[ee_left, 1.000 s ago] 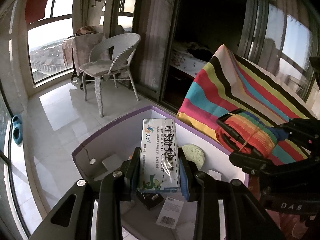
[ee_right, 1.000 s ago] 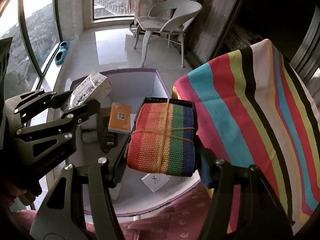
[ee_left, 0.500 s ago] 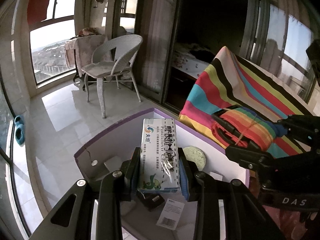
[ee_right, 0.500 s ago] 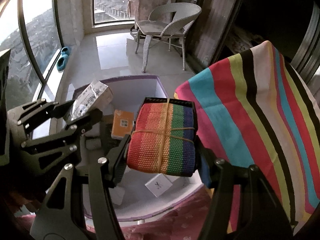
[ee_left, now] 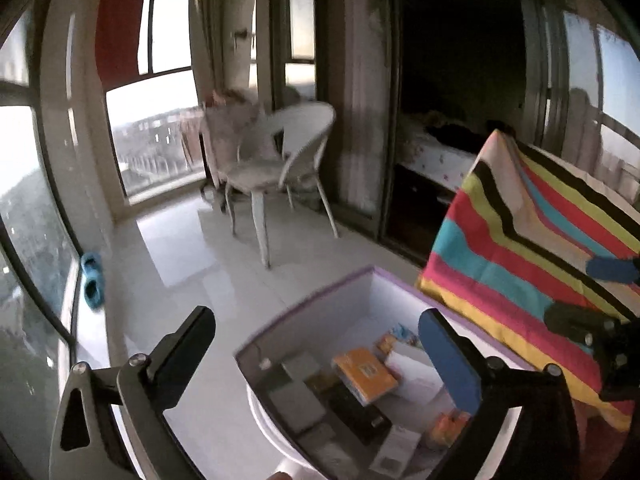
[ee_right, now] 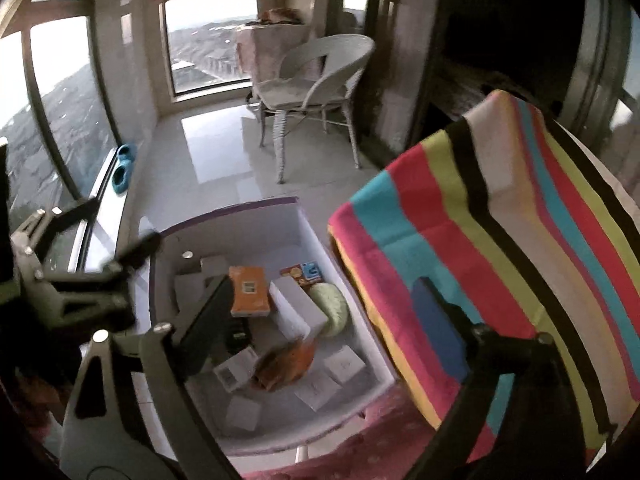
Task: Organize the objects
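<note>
A white box with a purple rim (ee_left: 304,300) (ee_right: 248,210) stands on the floor and holds several small things: an orange box (ee_left: 364,374) (ee_right: 249,290), a white carton (ee_right: 296,312), a green round pad (ee_right: 332,308) and a blurred rainbow strap roll (ee_right: 286,364). My left gripper (ee_left: 316,354) is open and empty above the box's near left side. My right gripper (ee_right: 320,324) is open and empty above the box.
A striped cloth (ee_left: 540,248) (ee_right: 500,248) drapes over something right of the box. A white wicker chair (ee_left: 280,168) (ee_right: 312,80) stands on the tiled floor beyond. Blue slippers (ee_left: 91,278) lie by the left window. A red patterned fabric (ee_right: 360,440) lies in front.
Both grippers have opened and risen. The medicine carton has left my left gripper and the rainbow strap roll has left my right gripper; the roll now shows blurred in the box.
</note>
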`<state>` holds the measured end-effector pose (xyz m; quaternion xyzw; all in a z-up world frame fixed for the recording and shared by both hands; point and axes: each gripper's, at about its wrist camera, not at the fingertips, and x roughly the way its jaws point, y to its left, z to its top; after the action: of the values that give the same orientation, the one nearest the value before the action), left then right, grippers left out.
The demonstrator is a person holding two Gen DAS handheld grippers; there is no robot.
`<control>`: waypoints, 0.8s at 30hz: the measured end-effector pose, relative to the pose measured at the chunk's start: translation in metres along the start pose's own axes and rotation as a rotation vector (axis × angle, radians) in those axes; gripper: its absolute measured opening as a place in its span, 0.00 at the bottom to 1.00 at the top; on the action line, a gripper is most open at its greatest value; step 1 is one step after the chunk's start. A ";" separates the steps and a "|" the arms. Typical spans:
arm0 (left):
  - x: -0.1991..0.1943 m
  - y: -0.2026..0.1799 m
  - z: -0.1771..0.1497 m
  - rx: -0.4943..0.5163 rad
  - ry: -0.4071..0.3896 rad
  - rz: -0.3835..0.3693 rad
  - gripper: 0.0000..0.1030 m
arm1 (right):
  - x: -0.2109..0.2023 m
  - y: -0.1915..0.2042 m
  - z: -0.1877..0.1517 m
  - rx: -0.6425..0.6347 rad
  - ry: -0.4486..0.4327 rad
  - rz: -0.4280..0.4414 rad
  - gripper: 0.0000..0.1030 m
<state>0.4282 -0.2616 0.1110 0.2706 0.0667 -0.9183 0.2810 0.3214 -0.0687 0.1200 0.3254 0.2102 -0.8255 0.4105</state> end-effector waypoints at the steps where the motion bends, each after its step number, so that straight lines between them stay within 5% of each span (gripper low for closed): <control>1: -0.007 -0.002 0.004 0.021 -0.023 0.026 1.00 | -0.002 -0.003 -0.001 0.007 0.008 0.003 0.91; 5: -0.021 -0.014 0.010 0.075 -0.026 0.116 1.00 | -0.005 -0.010 -0.014 0.019 0.096 -0.033 0.94; 11: -0.005 -0.024 0.000 0.051 0.194 -0.057 1.00 | -0.001 -0.011 -0.040 -0.003 0.224 -0.104 0.94; 15: 0.011 -0.030 -0.012 0.033 0.319 -0.091 1.00 | -0.001 0.001 -0.054 -0.066 0.268 -0.144 0.94; 24: 0.026 -0.028 -0.021 -0.007 0.399 -0.125 1.00 | 0.002 0.016 -0.061 -0.075 0.276 -0.125 0.94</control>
<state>0.4042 -0.2453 0.0783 0.4417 0.1407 -0.8619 0.2056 0.3555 -0.0412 0.0750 0.4064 0.3154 -0.7885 0.3372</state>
